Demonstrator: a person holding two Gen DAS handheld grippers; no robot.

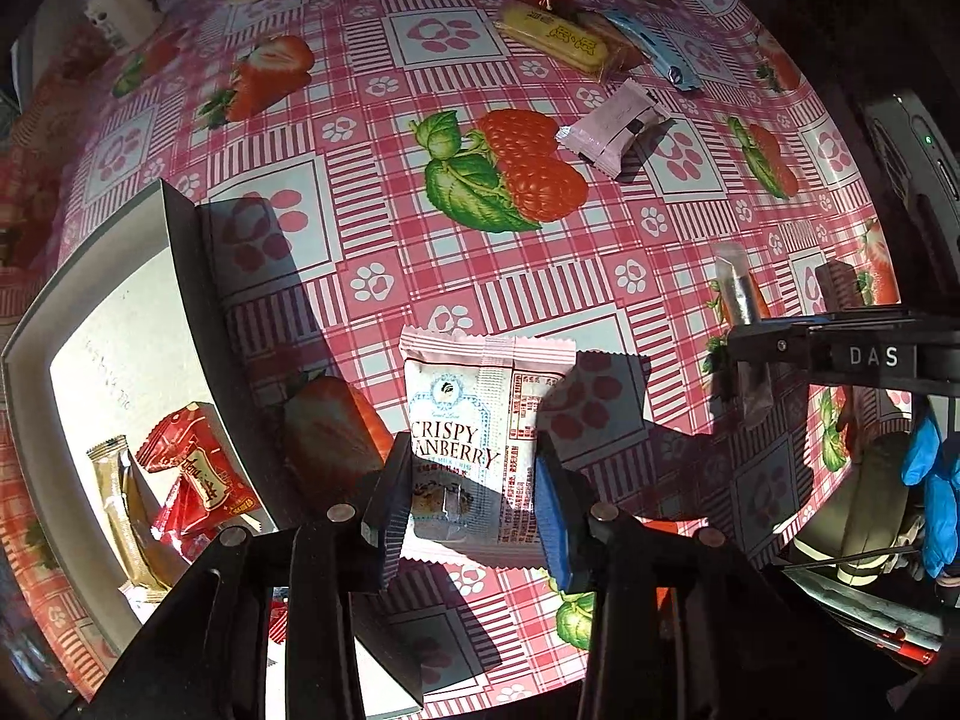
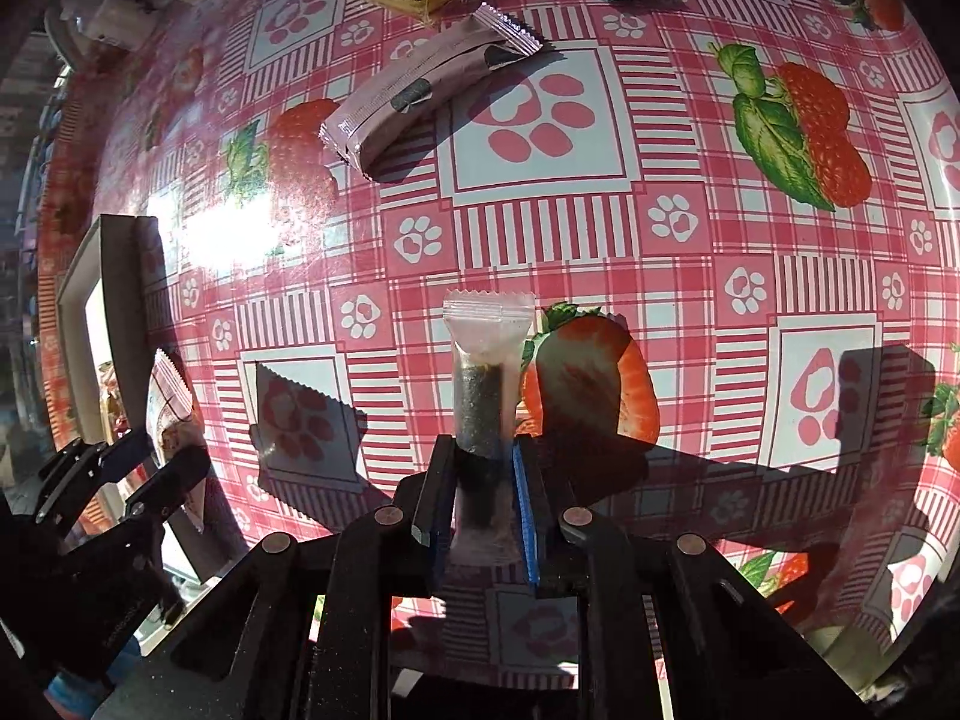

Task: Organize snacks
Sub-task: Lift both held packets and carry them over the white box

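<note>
two packets are in hand at once. the cranberry packet [image 1: 480, 444], white and pink, sits between the fingers of the left gripper [image 1: 474, 510], its long axis running up the frame away from the camera; the jaws press on its lower sides, so it is gripped, and its shadow thrown apart on the cloth suggests it hangs clear of the surface. the box [image 1: 180, 276], white inside with a dark wall, lies at the lower left of that view, just beside the packet, with a red packet [image 1: 192, 468] and a tan stick [image 1: 117, 498] already in it. so the left hand is the nearer one to the box, and its move is likely a short one toward the left of the frame and over the wall.

the seaweed stick [image 2: 480, 402], in a clear wrapper, stands between the fingers of the right gripper [image 2: 480, 510], long axis also up the frame, the jaws closed on its lower half. from this view the box [image 2: 114, 276] is at the far left edge, well apart, with the left gripper between.

the tablecloth [image 1: 540, 276] is a glossy pink check with strawberries and paw prints. loose near the top of the frame lie a mauve packet [image 1: 612, 129], a yellow packet [image 1: 558, 39] and a blue packet [image 1: 654, 48]. sun is hard and the shadows deep.
</note>
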